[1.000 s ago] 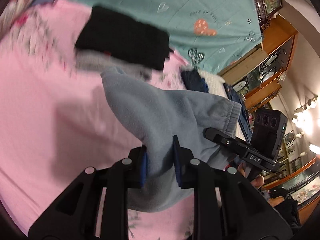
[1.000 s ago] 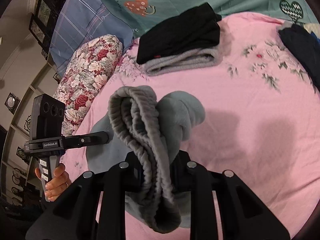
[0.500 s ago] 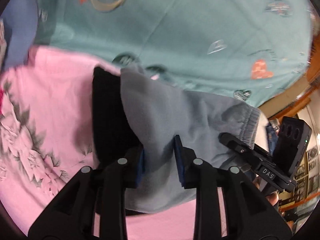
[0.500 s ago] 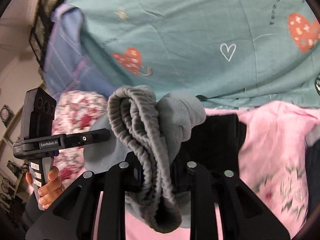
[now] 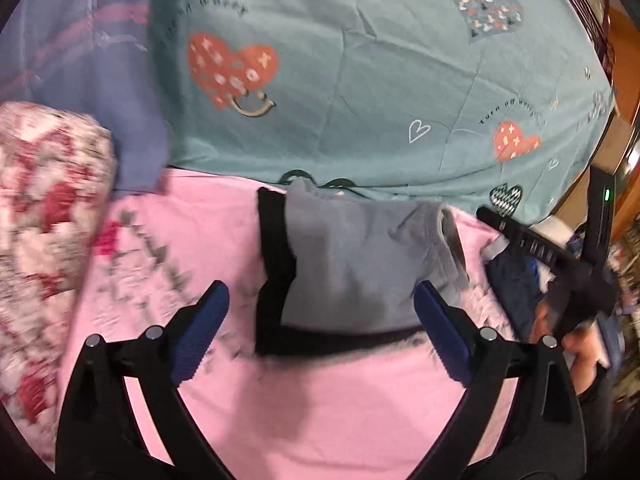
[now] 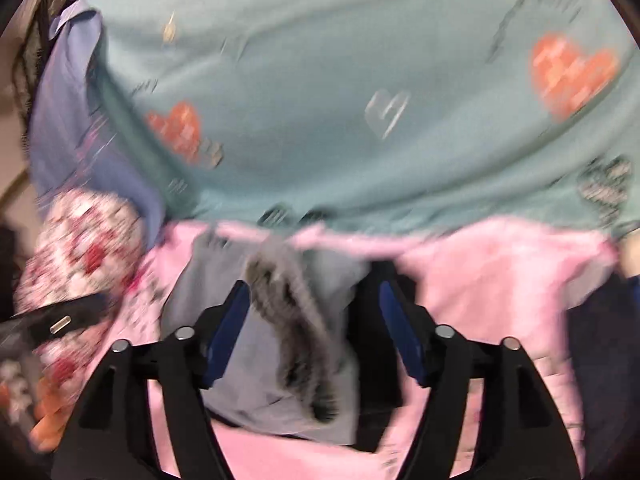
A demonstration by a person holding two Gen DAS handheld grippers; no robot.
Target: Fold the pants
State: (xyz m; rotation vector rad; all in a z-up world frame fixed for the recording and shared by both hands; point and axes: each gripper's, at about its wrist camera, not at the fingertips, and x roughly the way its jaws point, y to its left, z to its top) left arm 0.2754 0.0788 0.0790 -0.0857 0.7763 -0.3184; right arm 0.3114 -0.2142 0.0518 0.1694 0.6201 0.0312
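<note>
1. The left gripper (image 5: 320,320) is wide open. Its jaws have just been opening, and nothing is pinched between them — the blue pads (image 5: 200,334) touch no cloth.
2. The right gripper (image 6: 314,330) is open too, a bit less wide. Its jaws have also just been opening. The stretchy waist end of the pants lies between them, but the pads look clear of it. That picture is blurry.
3. The folded grey pants (image 5: 352,268) sit on top of a black folded garment (image 5: 274,256), on the pink bedsheet (image 5: 320,408), close to the teal blanket (image 5: 360,80).
4. I think this is the letting-go step — the fold looks done and the pants are on the pile.
5. Next, both hands should pull back softly, so no pad catches the cloth and messes up the fold.
</note>
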